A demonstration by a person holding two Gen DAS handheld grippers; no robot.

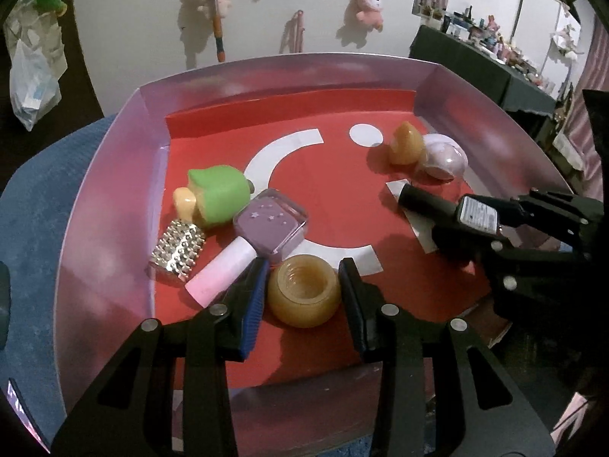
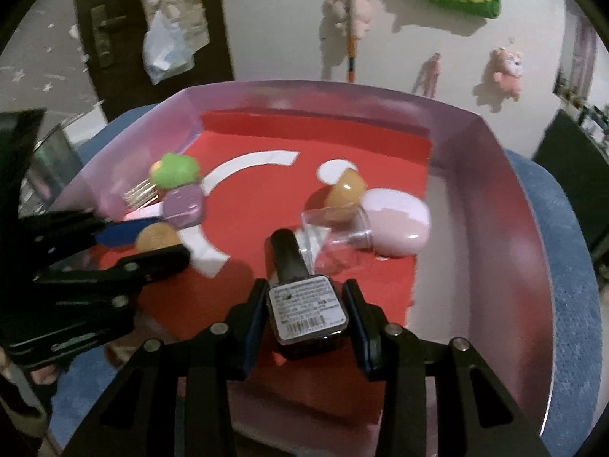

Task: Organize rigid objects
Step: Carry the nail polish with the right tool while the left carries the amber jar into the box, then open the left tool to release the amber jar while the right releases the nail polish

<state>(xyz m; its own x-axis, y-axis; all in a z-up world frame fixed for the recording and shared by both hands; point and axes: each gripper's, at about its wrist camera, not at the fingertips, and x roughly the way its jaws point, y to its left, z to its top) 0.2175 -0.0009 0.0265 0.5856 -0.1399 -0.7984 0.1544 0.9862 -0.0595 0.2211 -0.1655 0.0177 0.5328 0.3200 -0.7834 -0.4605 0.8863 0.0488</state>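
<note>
Amber jar (image 1: 303, 290) sits low in the frame's centre, pinched between the left gripper (image 1: 302, 285) fingers inside the pink-walled tray (image 1: 102, 198). Lower centre of the right wrist view, the right gripper (image 2: 304, 304) clamps a black nail-polish bottle (image 2: 306, 301), cap pointing toward a clear cup (image 2: 338, 232).

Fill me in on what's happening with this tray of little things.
A person works two handheld grippers over a shallow pink-walled tray with a red floor. The left gripper brackets an amber jar lying among a purple polish bottle, a green toy and a studded silver piece. The right gripper is closed on a black polish bottle, label up. An amber lid, a clear cup and a pink case lie beyond.
</note>
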